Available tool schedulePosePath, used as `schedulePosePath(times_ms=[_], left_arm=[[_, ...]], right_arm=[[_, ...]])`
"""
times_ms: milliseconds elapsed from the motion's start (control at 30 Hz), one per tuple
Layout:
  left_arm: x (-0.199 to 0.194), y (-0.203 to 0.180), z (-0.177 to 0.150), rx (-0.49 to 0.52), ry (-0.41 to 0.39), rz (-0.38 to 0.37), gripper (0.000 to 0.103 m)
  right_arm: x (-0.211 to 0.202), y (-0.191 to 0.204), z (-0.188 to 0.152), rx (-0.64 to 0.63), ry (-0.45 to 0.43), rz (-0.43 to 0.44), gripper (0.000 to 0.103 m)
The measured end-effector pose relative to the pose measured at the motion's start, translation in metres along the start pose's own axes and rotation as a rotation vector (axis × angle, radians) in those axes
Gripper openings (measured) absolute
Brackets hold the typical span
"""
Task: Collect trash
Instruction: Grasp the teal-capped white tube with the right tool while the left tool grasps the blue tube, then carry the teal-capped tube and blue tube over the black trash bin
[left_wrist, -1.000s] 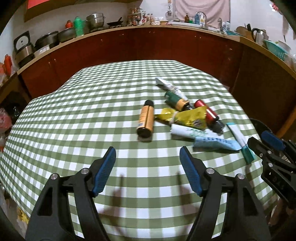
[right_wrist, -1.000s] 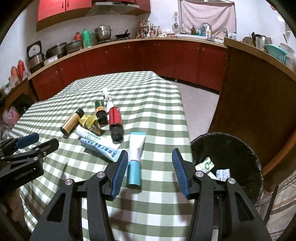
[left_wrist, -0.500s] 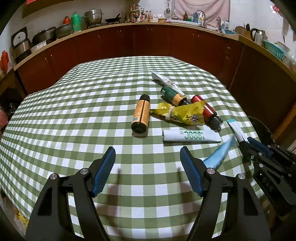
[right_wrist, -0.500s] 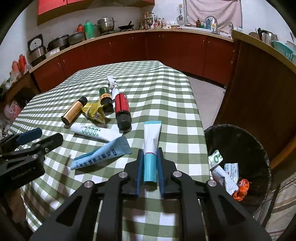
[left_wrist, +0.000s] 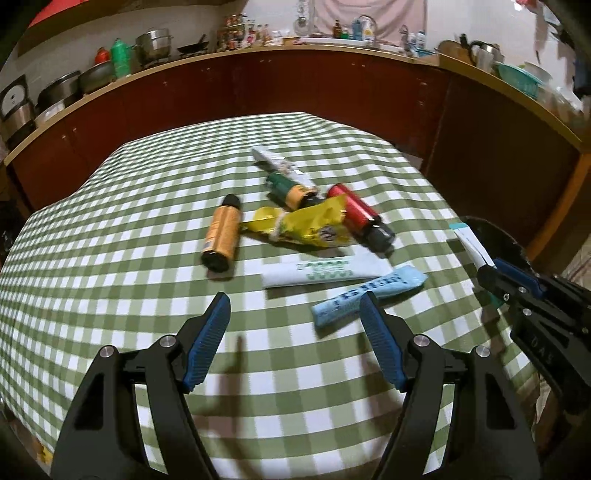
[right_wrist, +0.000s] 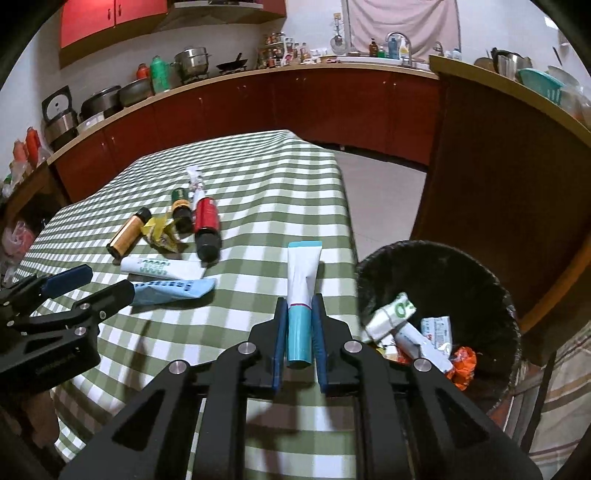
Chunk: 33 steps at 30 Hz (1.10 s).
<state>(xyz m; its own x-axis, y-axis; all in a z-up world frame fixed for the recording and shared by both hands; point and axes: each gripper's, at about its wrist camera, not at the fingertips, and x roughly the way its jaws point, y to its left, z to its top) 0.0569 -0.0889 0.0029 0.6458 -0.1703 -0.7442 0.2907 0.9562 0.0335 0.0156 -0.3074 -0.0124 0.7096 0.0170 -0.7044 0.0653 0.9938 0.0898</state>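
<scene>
My right gripper (right_wrist: 298, 306) is shut on the teal cap end of a white-and-teal tube (right_wrist: 302, 280), held just above the checked tablecloth (right_wrist: 258, 192) near its right edge. The same tube (left_wrist: 471, 243) and right gripper (left_wrist: 496, 271) show at the right of the left wrist view. My left gripper (left_wrist: 295, 317) stands open above the cloth, with a light blue tube (left_wrist: 369, 293) just past its right finger. Beyond lie a white tube (left_wrist: 321, 271), a yellow wrapper (left_wrist: 310, 223), an orange bottle (left_wrist: 221, 236), a red bottle (left_wrist: 356, 216) and a green bottle (left_wrist: 288, 188).
A black trash bin (right_wrist: 439, 266) stands on the floor right of the table, with several wrappers and tubes inside. Dark red cabinets (right_wrist: 295, 99) and a counter with pots run along the back. A brown panel (right_wrist: 498, 177) rises behind the bin.
My right gripper closed on the teal tube and lifted it slightly toward the bin side. The light blue tube got shifted and now lies askew. My left gripper drifted toward the trash, still open.
</scene>
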Motion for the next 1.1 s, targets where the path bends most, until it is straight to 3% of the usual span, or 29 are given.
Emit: schedulePosePath(times_ms=[233, 300, 433, 500, 700, 1100], left_arm=[[0.017, -0.022, 0.002, 0.085, 0.018, -0.063, 0.069], [0.022, -0.026, 0.001, 0.097, 0.029, -0.069, 0.054], [0.027, -0.031, -0.002, 0.106, 0.044, -0.093, 0.039], [0.026, -0.031, -0.003, 0.112, 0.040, -0.099, 0.025], [0.023, -0.035, -0.007, 0.128, 0.035, -0.128, 0.006], [0.007, -0.033, -0.013, 0.107, 0.016, -0.138, 0.003]], right_arm=[[-0.003, -0.014, -0.002, 0.027, -0.006, -0.010, 0.014], [-0.002, -0.017, -0.002, 0.035, -0.006, -0.009, 0.014], [-0.001, -0.019, -0.005, 0.044, -0.003, -0.007, 0.014], [0.000, -0.021, -0.005, 0.047, -0.001, -0.006, 0.014], [0.000, -0.024, -0.006, 0.052, 0.002, -0.003, 0.014], [-0.002, -0.029, -0.007, 0.055, -0.009, -0.008, 0.014]])
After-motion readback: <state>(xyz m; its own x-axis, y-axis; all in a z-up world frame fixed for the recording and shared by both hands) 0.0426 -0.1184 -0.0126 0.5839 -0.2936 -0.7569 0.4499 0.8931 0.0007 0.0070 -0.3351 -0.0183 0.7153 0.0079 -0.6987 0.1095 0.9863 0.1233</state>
